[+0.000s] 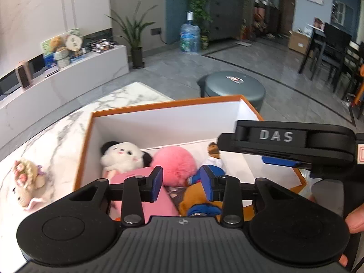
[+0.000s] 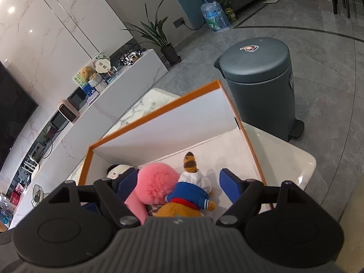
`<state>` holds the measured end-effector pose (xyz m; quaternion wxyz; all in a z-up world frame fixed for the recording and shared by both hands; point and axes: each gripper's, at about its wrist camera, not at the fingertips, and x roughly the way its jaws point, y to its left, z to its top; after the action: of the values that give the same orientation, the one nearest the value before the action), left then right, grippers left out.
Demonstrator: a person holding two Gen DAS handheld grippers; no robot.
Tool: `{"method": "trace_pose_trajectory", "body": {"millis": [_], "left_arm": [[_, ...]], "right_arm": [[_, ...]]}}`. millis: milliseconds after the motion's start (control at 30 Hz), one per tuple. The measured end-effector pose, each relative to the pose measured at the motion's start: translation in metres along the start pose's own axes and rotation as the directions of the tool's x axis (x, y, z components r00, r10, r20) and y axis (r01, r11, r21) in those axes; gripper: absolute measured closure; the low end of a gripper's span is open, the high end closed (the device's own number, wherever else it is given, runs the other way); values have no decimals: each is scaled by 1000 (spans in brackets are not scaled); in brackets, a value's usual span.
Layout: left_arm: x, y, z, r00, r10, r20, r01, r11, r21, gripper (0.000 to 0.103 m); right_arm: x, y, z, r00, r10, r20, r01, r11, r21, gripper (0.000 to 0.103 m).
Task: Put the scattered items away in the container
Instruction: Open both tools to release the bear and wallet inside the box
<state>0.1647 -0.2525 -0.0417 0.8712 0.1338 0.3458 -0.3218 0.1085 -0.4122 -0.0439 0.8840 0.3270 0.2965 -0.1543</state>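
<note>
An orange-rimmed white box (image 1: 136, 110) (image 2: 159, 112) stands on the marble table (image 1: 56, 141). Inside lie a white-and-black panda plush (image 1: 122, 157), a pink fluffy ball (image 1: 175, 163) (image 2: 157, 179), a brown bear in blue and white clothes (image 2: 188, 193) (image 1: 195, 198) and a pink item (image 1: 136, 177). A cream-and-pink doll (image 1: 25, 182) lies on the table left of the box. My left gripper (image 1: 182, 180) hovers over the box's near side, jaws partly apart and gripping nothing. My right gripper (image 2: 179, 182) hangs wide open above the toys; one finger (image 1: 279, 161) shows over the box's right side.
A dark grey pedal bin (image 2: 259, 79) (image 1: 234, 86) stands on the floor just beyond the table's far corner. The table's rounded edge (image 2: 307, 166) lies right of the box. A person's hand (image 1: 355, 223) is at the right edge. A low white cabinet runs along the wall.
</note>
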Motion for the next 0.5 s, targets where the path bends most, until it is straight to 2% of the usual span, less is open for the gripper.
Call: {"method": "trace_pose_trajectory", "body": {"millis": [200,300,500], "left_arm": [[-27,20,-6,997,73,30,-70,994,-85,61],[-43,32,-13,993,101,54,-92,984,-153,61],[-74,55,-27,984,150,92,-127,968,-216,58]], "right_arm": [[-16,16,-5,1000,13,12,-12,999,-37,21],[-24,28,-12,1000,22,9,-21,997,-68,21],[-40,58,-28,999,48,-7,-48,988,-149,18]]}}
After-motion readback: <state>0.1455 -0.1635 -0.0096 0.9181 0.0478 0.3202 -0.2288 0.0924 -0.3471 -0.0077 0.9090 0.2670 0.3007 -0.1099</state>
